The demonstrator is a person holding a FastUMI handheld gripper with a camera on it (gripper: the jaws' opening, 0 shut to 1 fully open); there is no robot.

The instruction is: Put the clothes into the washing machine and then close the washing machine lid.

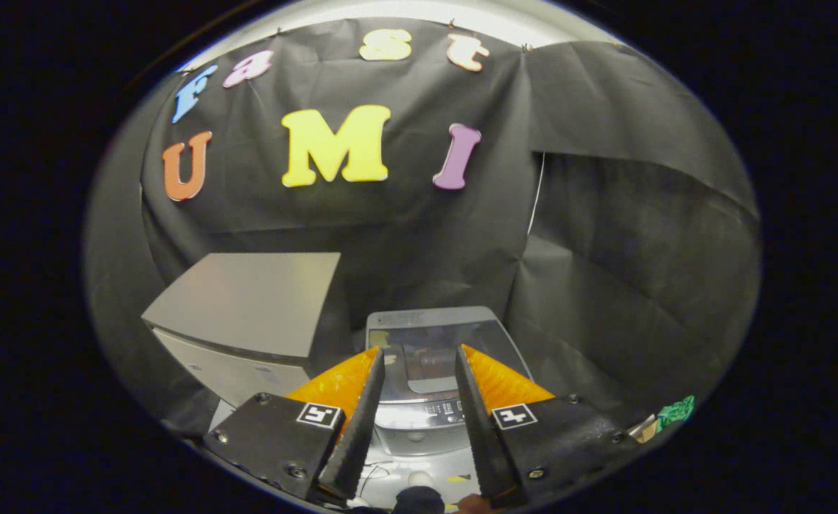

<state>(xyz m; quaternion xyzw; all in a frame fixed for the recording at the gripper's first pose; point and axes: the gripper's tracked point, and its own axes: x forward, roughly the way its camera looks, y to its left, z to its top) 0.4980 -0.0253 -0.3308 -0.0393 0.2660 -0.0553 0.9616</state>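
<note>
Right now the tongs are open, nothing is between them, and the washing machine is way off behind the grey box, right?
Not quite. The tongs are open and empty, but in the gripper view the washing machine stands just ahead of the fingers, beside the grey box, not behind it.

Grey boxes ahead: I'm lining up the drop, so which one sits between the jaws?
The washing machine, seen through the open gripper; the larger plain-topped cabinet stands beside it.

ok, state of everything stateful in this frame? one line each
gripper: open, nothing between its fingers, raised ahead of the washer
washing machine: lid looks shut, just beyond the fingers
grey box: closed, beside the washing machine
green cloth: bunched, lying apart from the washing machine, not loaded yet
</note>
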